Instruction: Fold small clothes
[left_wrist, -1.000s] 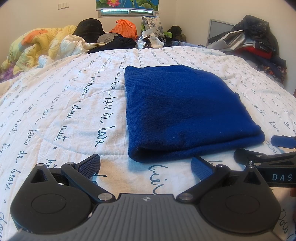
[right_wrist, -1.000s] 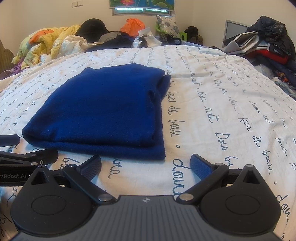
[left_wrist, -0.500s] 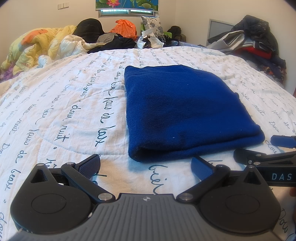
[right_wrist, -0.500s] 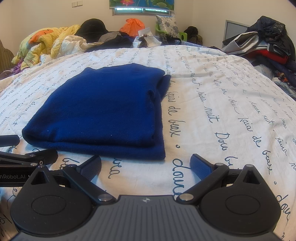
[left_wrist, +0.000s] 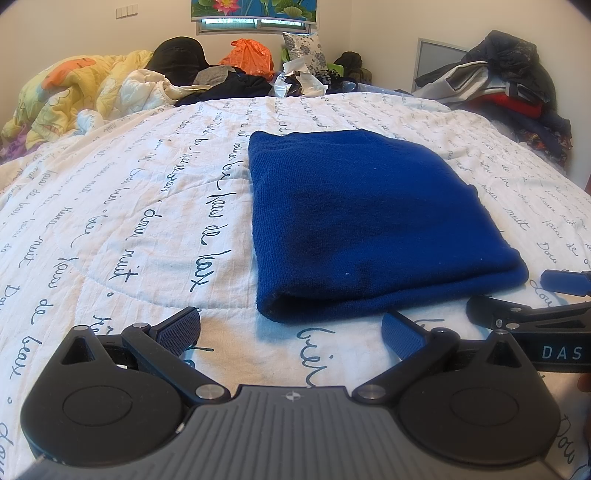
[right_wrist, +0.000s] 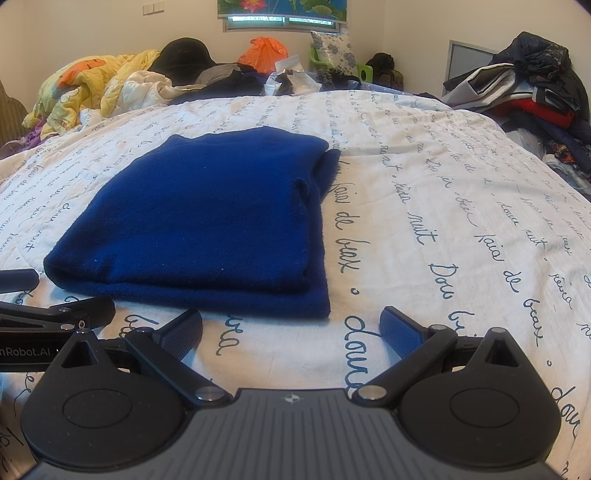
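Observation:
A dark blue knit garment (left_wrist: 369, 221) lies folded into a neat rectangle on the white bedspread (left_wrist: 129, 221); it also shows in the right wrist view (right_wrist: 207, 221). My left gripper (left_wrist: 291, 328) is open and empty, just in front of the garment's near left corner. My right gripper (right_wrist: 291, 328) is open and empty, just in front of the garment's near right corner. Each gripper's side shows in the other's view: the right one (left_wrist: 535, 306) at the right edge, the left one (right_wrist: 55, 310) at the left edge.
The bedspread (right_wrist: 443, 221) carries blue script. A yellow quilt (left_wrist: 74, 92), dark clothes and an orange bag (left_wrist: 247, 55) pile up at the far end. A heap of clothes (left_wrist: 517, 85) sits at the far right.

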